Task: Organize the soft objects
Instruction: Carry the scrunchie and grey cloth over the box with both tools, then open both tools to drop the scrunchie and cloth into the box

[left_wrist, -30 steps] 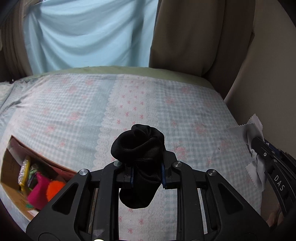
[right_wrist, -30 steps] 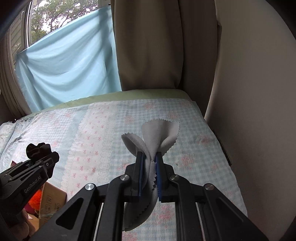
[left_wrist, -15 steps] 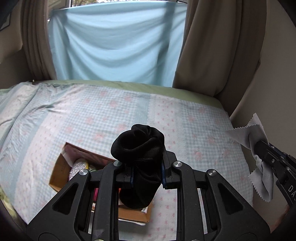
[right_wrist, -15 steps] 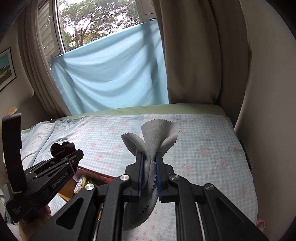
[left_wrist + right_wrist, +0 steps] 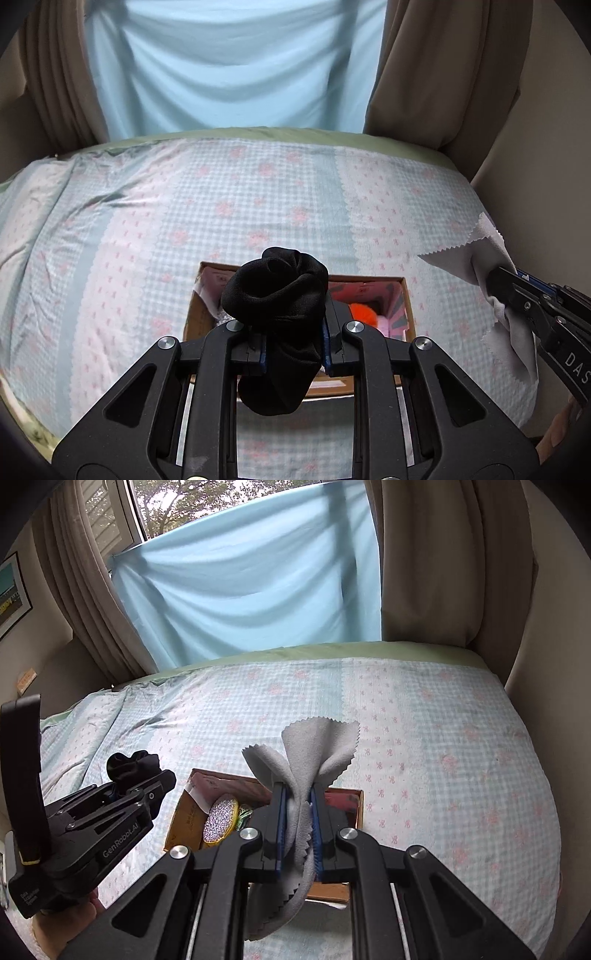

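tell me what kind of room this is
Most likely a bedroom. A bed with a checked, flower-print sheet fills the view, brown curtains hang by a window at its far side, and a framed picture hangs on the wall. A cardboard box of small things sits on the bed.

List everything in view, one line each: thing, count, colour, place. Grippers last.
black sock: one, black, bunched, clamped in the left gripper above the box.
grey cloth: one, grey, zigzag edges, clamped in the right gripper.
cardboard box: one, brown, open, on the bed.
glitter disc: one, silver with yellow rim, inside the box.
orange fluffy item: one, orange, inside the box; what it is cannot be told.
bedsheet: one, pale blue check with pink flowers, covering the bed.
blue sheet: one, light blue, hung across the window.
curtains: beige, either side of the window.
left gripper: black, shut on the sock.
right gripper: black, shut on the cloth.
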Tool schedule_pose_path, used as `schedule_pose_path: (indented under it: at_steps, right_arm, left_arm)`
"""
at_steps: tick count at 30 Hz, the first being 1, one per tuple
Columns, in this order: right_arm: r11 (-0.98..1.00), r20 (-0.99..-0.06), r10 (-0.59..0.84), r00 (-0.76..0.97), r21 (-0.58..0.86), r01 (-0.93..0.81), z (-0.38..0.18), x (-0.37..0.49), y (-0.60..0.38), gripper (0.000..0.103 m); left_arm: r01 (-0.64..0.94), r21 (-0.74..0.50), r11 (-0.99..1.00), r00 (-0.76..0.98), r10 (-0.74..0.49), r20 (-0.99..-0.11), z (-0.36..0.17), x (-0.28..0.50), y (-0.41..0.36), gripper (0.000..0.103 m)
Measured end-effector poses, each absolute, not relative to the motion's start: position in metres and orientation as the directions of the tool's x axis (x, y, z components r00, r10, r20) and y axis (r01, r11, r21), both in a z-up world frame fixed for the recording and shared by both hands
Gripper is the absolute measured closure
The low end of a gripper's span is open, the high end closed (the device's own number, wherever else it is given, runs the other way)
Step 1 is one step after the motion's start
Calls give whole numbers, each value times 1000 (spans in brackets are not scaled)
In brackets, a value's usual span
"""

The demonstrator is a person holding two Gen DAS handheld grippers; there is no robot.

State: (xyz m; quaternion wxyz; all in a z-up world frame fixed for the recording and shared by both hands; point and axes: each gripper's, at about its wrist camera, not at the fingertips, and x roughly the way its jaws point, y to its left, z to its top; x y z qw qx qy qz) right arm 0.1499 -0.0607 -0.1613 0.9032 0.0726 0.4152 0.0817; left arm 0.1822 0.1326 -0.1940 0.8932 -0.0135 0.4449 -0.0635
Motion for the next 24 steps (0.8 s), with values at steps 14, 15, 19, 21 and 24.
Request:
schedule_pose_path:
  at_steps: [14, 15, 19, 21, 24]
  right_arm:
    - [975, -858, 149, 491, 209, 70, -246, 185, 5, 92]
    - [973, -862, 156, 482, 218, 74, -252, 188, 7, 92]
    - [969, -877, 166, 452, 230, 89, -274, 200, 12, 92]
    - [964, -882, 175, 437, 244, 107, -284, 205, 11, 92]
    - [955, -886, 188, 424, 266, 132, -296, 210, 6, 92]
  left_arm:
    - [231, -133, 964, 424, -223, -878, -293, 224, 171, 86]
    - [236, -137, 962, 412, -227, -882, -299, 227, 170, 86]
    - [258, -138, 956, 382, -232, -894, -319, 236, 165, 86]
    - [273, -138, 952, 373, -237, -897, -325, 238, 163, 86]
    - [307, -127, 943, 363, -239, -900, -331, 239, 157, 86]
